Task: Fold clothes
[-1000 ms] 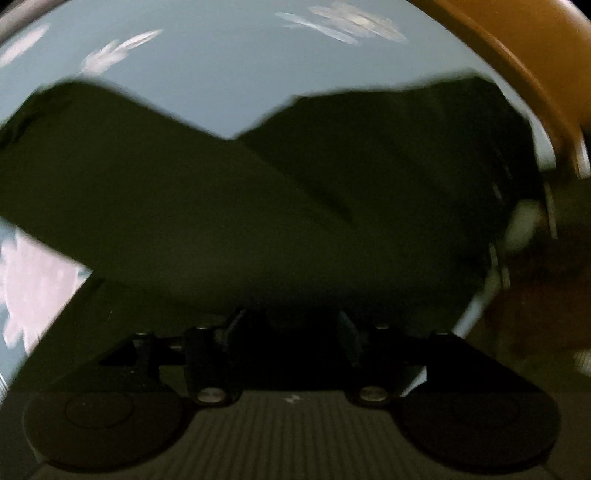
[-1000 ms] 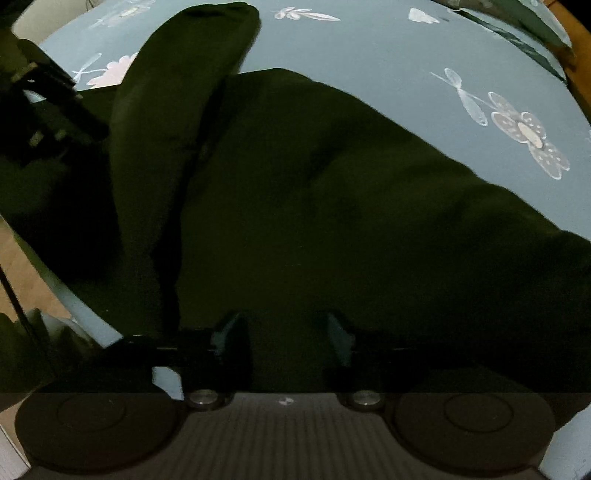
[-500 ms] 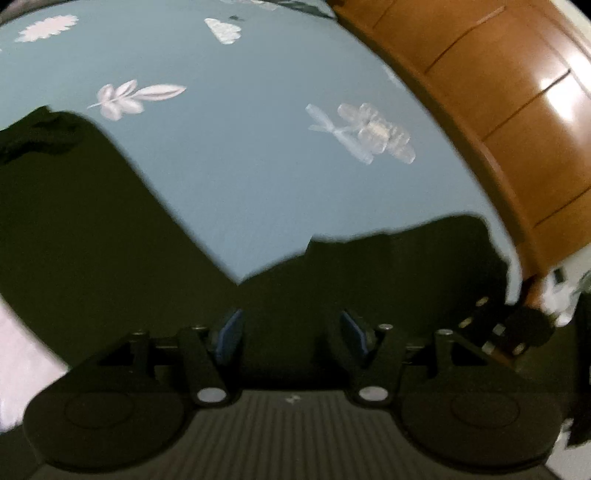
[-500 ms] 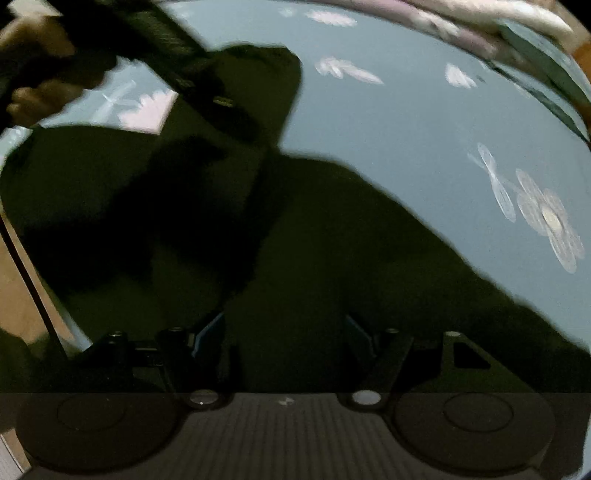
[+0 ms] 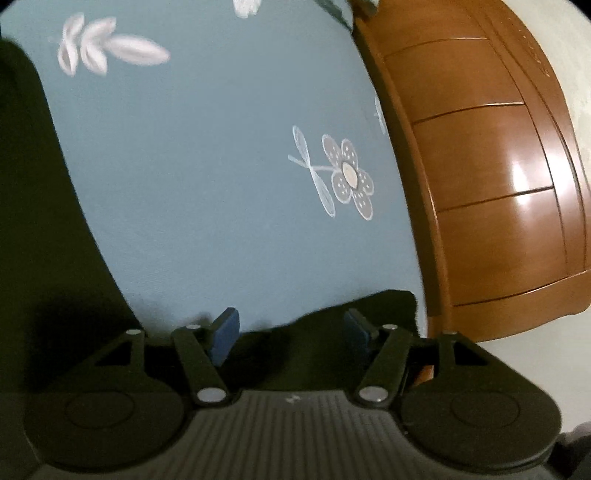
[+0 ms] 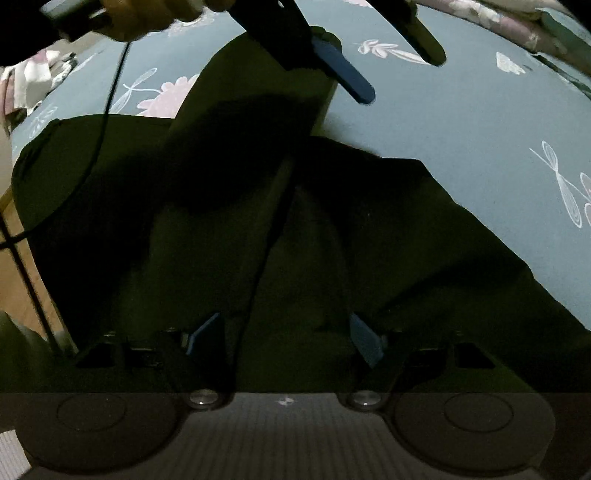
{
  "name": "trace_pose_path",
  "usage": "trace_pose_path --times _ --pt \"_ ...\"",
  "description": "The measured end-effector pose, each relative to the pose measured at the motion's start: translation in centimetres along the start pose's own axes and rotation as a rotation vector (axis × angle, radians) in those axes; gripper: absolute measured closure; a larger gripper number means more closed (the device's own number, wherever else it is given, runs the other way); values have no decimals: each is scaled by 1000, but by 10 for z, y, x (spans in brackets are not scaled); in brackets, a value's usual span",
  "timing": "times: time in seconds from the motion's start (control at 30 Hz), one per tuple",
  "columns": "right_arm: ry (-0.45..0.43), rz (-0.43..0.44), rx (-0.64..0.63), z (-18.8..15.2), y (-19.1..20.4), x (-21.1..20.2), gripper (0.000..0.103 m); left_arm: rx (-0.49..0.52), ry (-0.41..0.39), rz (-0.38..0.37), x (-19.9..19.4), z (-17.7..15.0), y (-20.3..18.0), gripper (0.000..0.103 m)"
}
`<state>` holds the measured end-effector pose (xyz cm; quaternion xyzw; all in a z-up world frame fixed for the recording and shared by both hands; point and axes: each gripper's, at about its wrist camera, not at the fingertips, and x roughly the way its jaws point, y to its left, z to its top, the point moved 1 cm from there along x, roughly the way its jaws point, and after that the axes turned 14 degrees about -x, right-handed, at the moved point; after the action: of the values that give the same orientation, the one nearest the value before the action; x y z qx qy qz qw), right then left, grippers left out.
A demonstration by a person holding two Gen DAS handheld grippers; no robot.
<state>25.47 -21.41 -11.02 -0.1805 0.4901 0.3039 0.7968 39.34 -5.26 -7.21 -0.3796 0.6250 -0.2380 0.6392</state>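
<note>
Left claw (image 5: 291, 334) jaws are opening, nothing pinched; right claw (image 6: 284, 341) jaws are opening over the dark garment (image 6: 280, 221), pads clear. Garment is spread flat on the blue floral bedsheet (image 6: 461, 110), sleeve (image 6: 255, 85) angled up-right across the body. Colour reads near-black, surface plain.

One dark garment (image 6: 295, 229) lies across one blue bedsheet (image 5: 221, 184). Two grippers are counted: the right gripper (image 6: 284, 338) at lower centre of its own view, and the left gripper (image 5: 291, 332), also seen at upper centre of the right view. One wooden headboard (image 5: 480, 166) occupies the right of the left view. One hand (image 6: 147, 16) appears at upper left.
</note>
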Motion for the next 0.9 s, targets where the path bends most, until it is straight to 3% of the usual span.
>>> trace_pose_path --times 0.2,0.4,0.53,0.67,0.9 --pt "0 6 -10 0 3 0 13 -37 159 -25 31 5 11 35" --pt "-6 7 -14 1 5 0 13 77 281 42 65 3 7 35" --pt "-3 5 -17 0 6 -3 13 102 358 12 83 7 -2 32" --pt "8 8 -18 0 6 -7 13 147 400 -2 85 6 -19 30" --pt "0 16 -28 9 9 1 12 90 421 -51 82 -2 -12 23"
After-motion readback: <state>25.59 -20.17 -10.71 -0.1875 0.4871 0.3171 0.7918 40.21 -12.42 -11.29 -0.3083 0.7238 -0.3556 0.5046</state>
